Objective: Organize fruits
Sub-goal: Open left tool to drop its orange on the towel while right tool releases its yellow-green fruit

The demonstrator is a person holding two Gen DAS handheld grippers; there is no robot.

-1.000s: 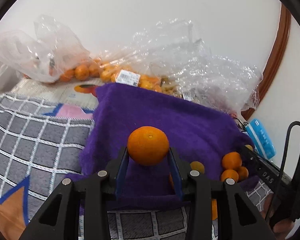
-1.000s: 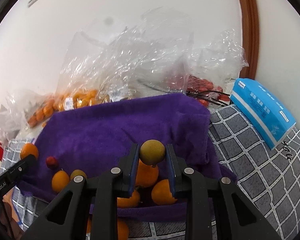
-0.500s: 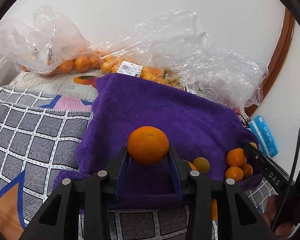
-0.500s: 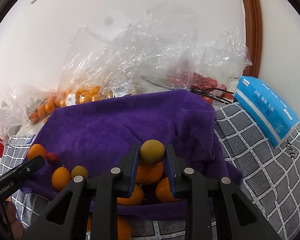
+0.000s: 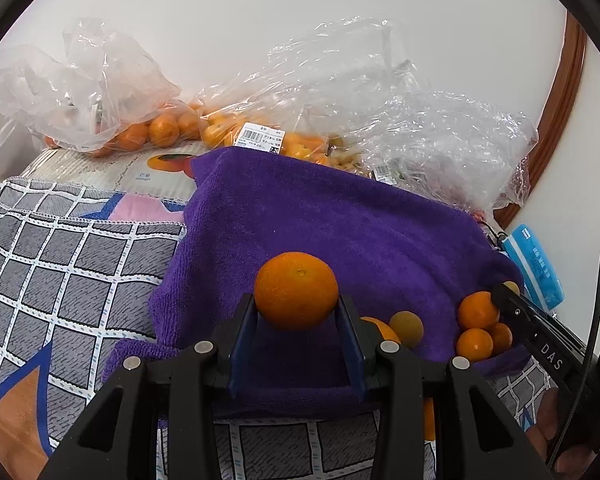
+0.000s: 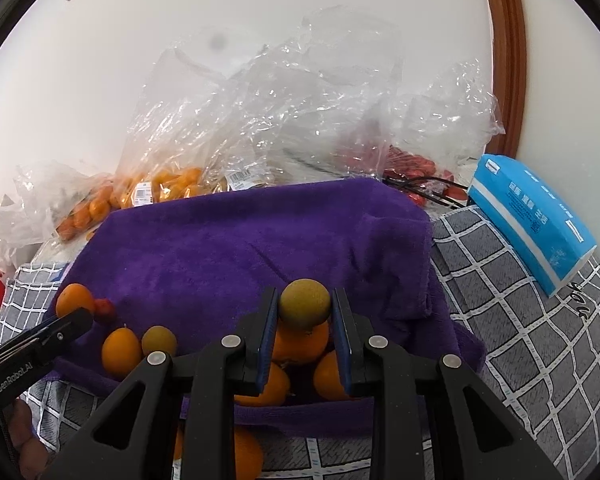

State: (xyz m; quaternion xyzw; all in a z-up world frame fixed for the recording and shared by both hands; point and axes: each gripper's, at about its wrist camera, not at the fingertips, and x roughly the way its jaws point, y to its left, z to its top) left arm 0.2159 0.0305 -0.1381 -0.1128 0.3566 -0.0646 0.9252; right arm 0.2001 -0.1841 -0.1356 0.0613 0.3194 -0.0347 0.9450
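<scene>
Both tools carry fruit above the purple towel

An orange (image 5: 296,290) sits clamped in the left tool (image 5: 297,330); a greenish-brown fruit (image 6: 305,304) is pinched in the right tool (image 6: 305,334), above oranges (image 6: 300,344) piled on the purple towel (image 6: 240,248).

Purple towel (image 6: 228,248) — matt, fuzzy cloth; bags (image 6: 300,112) — clear, crinkled, glossy plastic; orange (image 5: 296,290) has dimpled, faintly shiny peel.
</scene>
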